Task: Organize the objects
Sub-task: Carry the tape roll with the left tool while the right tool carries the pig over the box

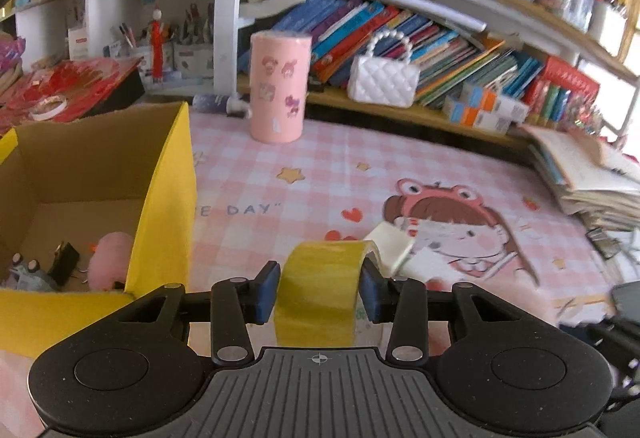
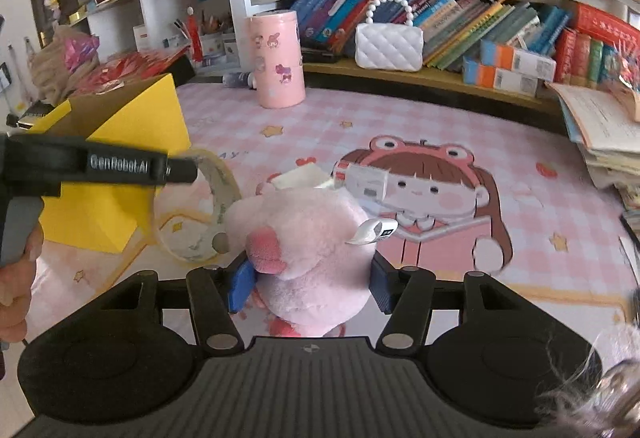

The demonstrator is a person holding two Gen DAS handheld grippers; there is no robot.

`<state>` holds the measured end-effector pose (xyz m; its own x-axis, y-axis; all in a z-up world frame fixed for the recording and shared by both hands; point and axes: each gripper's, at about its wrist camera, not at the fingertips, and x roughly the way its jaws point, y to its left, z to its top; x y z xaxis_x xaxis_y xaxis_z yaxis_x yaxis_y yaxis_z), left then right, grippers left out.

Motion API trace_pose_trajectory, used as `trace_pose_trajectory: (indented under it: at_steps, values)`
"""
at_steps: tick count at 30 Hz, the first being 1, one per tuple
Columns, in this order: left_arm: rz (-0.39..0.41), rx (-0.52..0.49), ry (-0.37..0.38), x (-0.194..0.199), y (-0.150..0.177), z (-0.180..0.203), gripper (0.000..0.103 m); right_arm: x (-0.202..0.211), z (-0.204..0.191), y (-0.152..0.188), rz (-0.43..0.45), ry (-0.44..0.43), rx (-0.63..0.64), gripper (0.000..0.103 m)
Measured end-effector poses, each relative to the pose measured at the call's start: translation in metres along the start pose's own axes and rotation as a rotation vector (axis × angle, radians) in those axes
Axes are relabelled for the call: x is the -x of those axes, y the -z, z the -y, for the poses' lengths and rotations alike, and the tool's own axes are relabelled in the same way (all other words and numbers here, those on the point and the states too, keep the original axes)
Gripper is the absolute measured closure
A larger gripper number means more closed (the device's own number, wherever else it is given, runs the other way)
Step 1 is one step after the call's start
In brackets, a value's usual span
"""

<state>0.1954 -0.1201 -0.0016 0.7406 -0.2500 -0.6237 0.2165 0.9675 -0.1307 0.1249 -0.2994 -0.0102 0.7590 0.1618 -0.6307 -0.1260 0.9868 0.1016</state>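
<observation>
Black "GenRobot.AI" left tongs on tape roll

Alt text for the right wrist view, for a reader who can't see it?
The right gripper clamps a pink plush toy above a pink checked table mat. At left, the left gripper holds a tape roll beside a yellow box.

Count of things on the counter

There were two pink plush toys, one tape roll, one yellow box, one pink canister, and perhaps two small cartons.
</observation>
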Motion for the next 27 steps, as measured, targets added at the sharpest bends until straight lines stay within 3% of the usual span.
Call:
trace_pose_trajectory:
  at_steps: [8, 16, 27]
  values:
    - [-0.003, 0.086, 0.020, 0.038, 0.024, -0.019, 0.063, 0.019, -0.027, 0.020, -0.030, 0.012, 0.018, 0.048]
    - [-0.020, 0.230, -0.014, 0.080, 0.063, -0.071, 0.063, 0.034, -0.065, 0.033, -0.038, 0.003, 0.068, 0.047]
    - [-0.010, 0.297, -0.056, 0.133, 0.092, -0.137, 0.063, 0.050, -0.146, 0.053, -0.054, -0.053, 0.124, 0.047]
